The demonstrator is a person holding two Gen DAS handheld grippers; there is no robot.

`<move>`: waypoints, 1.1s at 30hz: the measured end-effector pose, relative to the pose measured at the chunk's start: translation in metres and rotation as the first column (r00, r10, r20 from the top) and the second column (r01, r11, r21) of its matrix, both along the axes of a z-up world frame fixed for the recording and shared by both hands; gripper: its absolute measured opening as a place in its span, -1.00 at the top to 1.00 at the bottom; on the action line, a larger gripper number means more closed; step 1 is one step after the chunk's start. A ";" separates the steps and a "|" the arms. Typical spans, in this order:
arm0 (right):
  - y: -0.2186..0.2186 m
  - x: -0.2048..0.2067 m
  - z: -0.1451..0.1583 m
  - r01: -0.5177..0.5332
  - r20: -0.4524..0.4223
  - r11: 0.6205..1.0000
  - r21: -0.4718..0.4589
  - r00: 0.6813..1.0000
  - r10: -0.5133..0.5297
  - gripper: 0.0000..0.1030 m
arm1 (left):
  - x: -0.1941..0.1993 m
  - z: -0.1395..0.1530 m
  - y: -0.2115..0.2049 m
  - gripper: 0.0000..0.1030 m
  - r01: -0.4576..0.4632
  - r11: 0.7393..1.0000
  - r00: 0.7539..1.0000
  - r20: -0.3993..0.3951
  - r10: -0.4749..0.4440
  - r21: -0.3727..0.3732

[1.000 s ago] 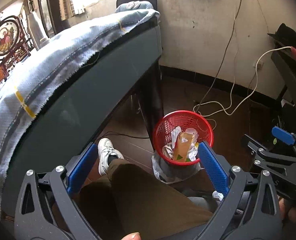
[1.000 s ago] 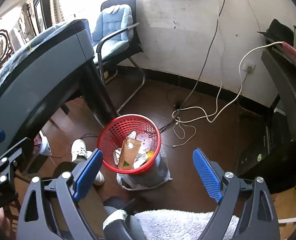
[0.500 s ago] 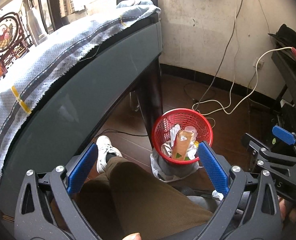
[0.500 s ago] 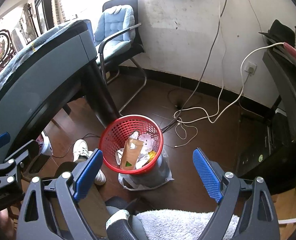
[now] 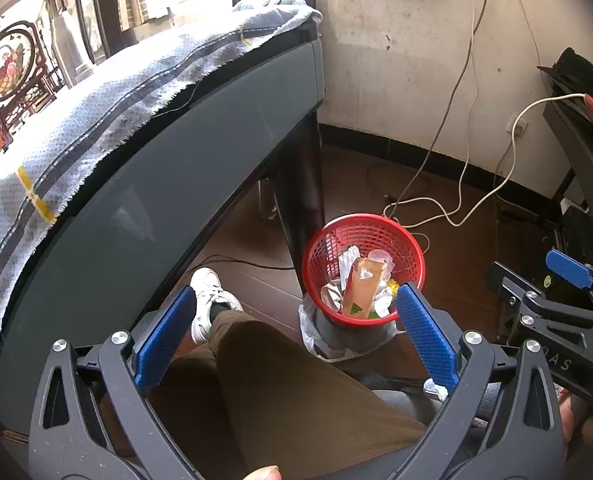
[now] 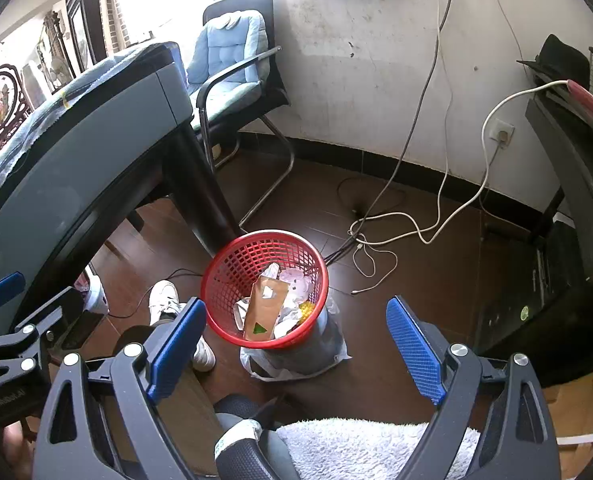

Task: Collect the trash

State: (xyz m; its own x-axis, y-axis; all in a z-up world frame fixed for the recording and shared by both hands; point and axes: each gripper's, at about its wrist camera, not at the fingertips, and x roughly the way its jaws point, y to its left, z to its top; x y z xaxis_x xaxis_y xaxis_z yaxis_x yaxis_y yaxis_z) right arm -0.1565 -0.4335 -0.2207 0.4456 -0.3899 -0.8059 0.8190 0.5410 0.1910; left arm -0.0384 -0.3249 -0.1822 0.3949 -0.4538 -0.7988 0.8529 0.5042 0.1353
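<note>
1. While both tools hang above the floor, the left gripper (image 5: 296, 332), black-framed with blue ribbed pads, fills the bottom of the left wrist view with its fingers spread wide apart and nothing between them.
2. Between those fingers, low in the frame, lies the person's leg in brown trousers (image 5: 288, 384), ending in a white sneaker (image 5: 208, 300) just left of centre.
3. The right gripper (image 6: 296, 344), of the same build, stands equally wide apart and empty at the bottom of the right wrist view; its side also shows at the right edge of the left wrist view.
4. A red plastic mesh wastebasket (image 6: 232, 276) sits at the centre of the right wrist view, and centre-right in the left wrist view (image 5: 414, 256), on a grey bin lined with a clear plastic bag (image 6: 320, 344).
5. Inside the basket, a tan paper carton with a green triangle (image 6: 266, 308) stands tilted among crumpled white wrappers (image 6: 292, 284) and a bit of yellow.
6. Just left of the basket rises the dark leg of a grey table (image 5: 168, 184), draped with a pale blue woven cloth (image 5: 108, 104) in the upper left.
7. Behind it, at upper centre, stands a black chair with a light blue cushion (image 6: 232, 56).
8. White and grey cables (image 6: 436, 216) trail across the brown floor from the stained white wall at right.
</note>
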 end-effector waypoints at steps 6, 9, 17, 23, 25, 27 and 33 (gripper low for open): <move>-0.001 0.000 0.000 0.000 0.001 1.000 0.003 1.000 0.000 -0.74 | -0.001 0.000 0.000 -0.87 0.001 1.000 1.000 -0.001 -0.001 0.001; -0.002 0.001 0.000 -0.001 0.002 1.000 0.007 1.000 0.001 -0.74 | -0.001 -0.001 -0.001 -0.87 0.001 1.000 1.000 -0.002 -0.001 0.001; -0.001 0.001 0.000 0.000 0.002 1.000 0.008 1.000 0.000 -0.74 | -0.004 -0.002 -0.001 -0.87 0.006 1.000 1.000 -0.005 -0.006 0.005; -0.002 0.001 -0.001 0.000 0.001 1.000 0.013 1.000 0.000 -0.74 | -0.005 -0.002 -0.001 -0.87 0.008 1.000 1.000 -0.007 -0.008 0.006; 0.000 0.001 -0.002 0.001 0.001 1.000 0.012 1.000 -0.001 -0.74 | -0.005 -0.003 -0.001 -0.87 0.009 1.000 1.000 -0.007 -0.009 0.007; 0.000 0.002 -0.002 0.000 0.001 1.000 0.012 1.000 0.000 -0.74 | -0.005 -0.003 -0.001 -0.87 0.009 1.000 1.000 -0.007 -0.009 0.007; -0.002 0.001 -0.003 0.000 0.001 1.000 0.013 1.000 0.000 -0.74 | -0.004 -0.003 -0.001 -0.87 0.009 1.000 1.000 -0.015 -0.009 0.006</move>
